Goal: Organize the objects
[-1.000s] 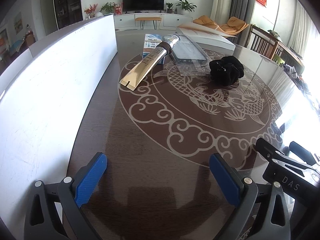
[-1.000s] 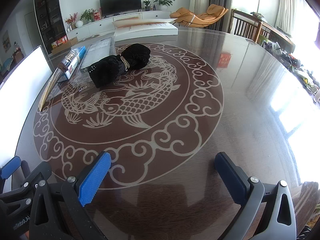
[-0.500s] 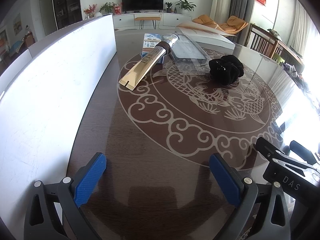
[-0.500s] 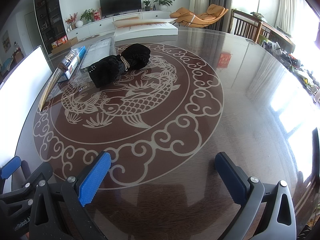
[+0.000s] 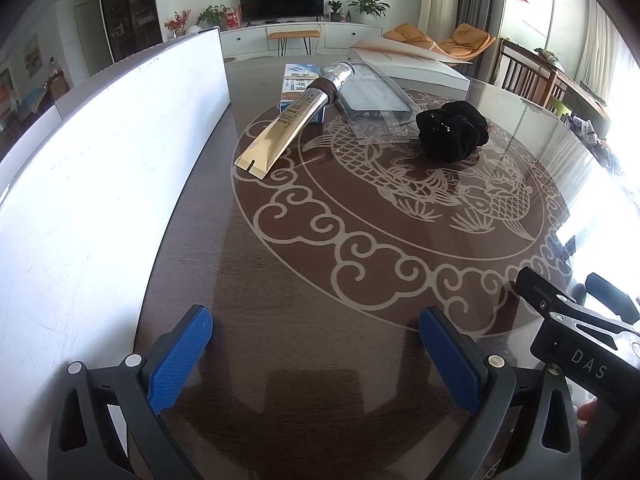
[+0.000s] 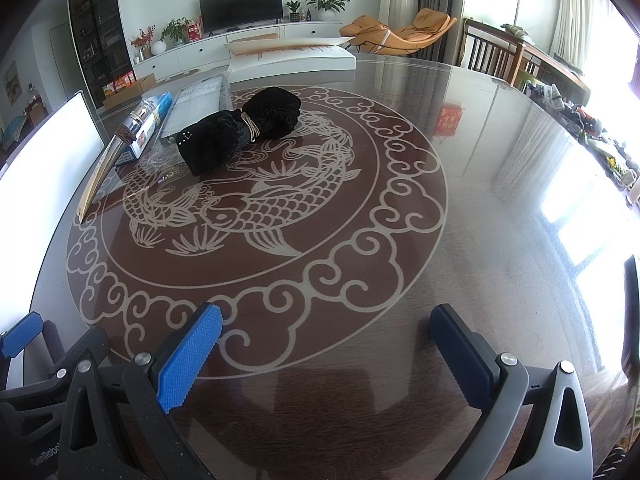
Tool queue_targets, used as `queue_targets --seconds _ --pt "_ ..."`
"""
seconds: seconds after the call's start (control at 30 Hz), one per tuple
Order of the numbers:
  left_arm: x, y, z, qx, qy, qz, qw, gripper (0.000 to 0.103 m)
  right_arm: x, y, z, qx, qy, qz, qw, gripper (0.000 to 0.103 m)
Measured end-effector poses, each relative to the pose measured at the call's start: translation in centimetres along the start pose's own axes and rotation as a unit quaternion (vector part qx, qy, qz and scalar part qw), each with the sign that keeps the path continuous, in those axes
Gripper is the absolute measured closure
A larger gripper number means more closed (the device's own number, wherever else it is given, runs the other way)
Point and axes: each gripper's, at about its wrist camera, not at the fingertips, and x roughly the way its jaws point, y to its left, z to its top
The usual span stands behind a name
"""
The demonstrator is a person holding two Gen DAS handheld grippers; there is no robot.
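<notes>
Taking the koi medallion (image 5: 400,184) etched into the tabletop (image 5: 288,352) as the landmark, every item to be sorted sits along its far-left rim, while both tools hang over its near rim. The gold tube (image 5: 286,128) lies on the far-left edge of the medallion, flat crimped end toward the camera, silver cap (image 5: 340,74) pointing away and resting on a blue-and-white box (image 5: 298,80); its long axis runs diagonally, near-left to far-right. Just right of it is a clear plastic sleeve (image 5: 374,98), and right of that, inside the medallion's far arc, the black fabric bundle (image 6: 240,130), tied at the middle with a pale band, its length roughly across the right wrist view.

The left gripper (image 5: 316,344) looks the nearer to the tube, which lies ahead and slightly left of its fingers; the right gripper (image 6: 326,350) faces the bundle, ahead and to its left. My guess is that each takes the item on its own side.

Both pairs of fingers are spread wide, blue pads apart, holding nothing and touching nothing; I cannot tell how high they hang above the glass
</notes>
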Motion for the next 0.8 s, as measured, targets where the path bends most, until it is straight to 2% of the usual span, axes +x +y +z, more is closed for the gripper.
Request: queue_targets --seconds 0.1,0.17,0.27,0.33,0.4,0.43,0.57,0.6,0.63,0.67,0.7,0.73,0.8 --pt "0.0 -0.1 0.1 0.003 0.004 -0.001 1.0 0.0 0.0 0.0 0.0 0.0 0.0 0.0 1.0 0.0" --pt "0.0 -0.5 0.8 0.022 0.012 -0.018 0.9995 0.0 0.0 0.0 0.0 0.0 0.0 0.0 1.0 0.0" --pt "-0.5 -1.0 4.0 0.045 -0.025 0.014 0.9986 0.0 0.0 0.0 0.0 0.0 0.0 0.0 1.0 0.0" --pt "0.3 -0.8 7.2 0.041 -0.034 0.036 0.9979 0.0 0.0 0.0 0.0 0.0 0.0 0.0 1.0 0.0" --pt "2.4 -0.1 10.3 0.022 -0.025 0.042 0.9986 0.0 0.0 0.0 0.0 0.0 0.0 0.0 1.0 0.0" --pt "3.7 0.1 11.5 0.017 -0.017 0.032 0.9992 0.0 0.0 0.0 0.0 0.0 0.0 0.0 1.0 0.0" --pt "8.3 -0.3 14.3 0.038 0.032 0.027 0.9984 0.0 0.0 0.0 0.0 0.0 0.0 0.0 1.0 0.0" --pt "8.4 -0.5 14.3 0.046 0.028 0.018 0.9984 0.009 0.0 0.0 0.0 0.0 0.0 0.0 1.0 0.0" --pt "8.2 -0.6 14.0 0.05 0.019 0.01 0.9985 0.039 0.0 0.0 0.0 0.0 0.0 0.0 1.0 0.0" --pt "7.9 -0.7 13.5 0.052 0.014 0.013 0.9985 0.05 0.0 0.0 0.0 0.0 0.0 0.0 1.0 0.0" --pt "7.4 -0.8 12.8 0.049 0.01 -0.003 0.9988 0.071 0.0 0.0 0.0 0.0 0.0 0.0 1.0 0.0" --pt "6.9 -0.9 11.9 0.043 0.012 -0.016 0.9989 0.077 0.0 0.0 0.0 0.0 0.0 0.0 1.0 0.0" --pt "5.2 -1.4 9.7 0.034 0.007 -0.009 0.9994 0.079 0.0 0.0 0.0 0.0 0.0 0.0 1.0 0.0"
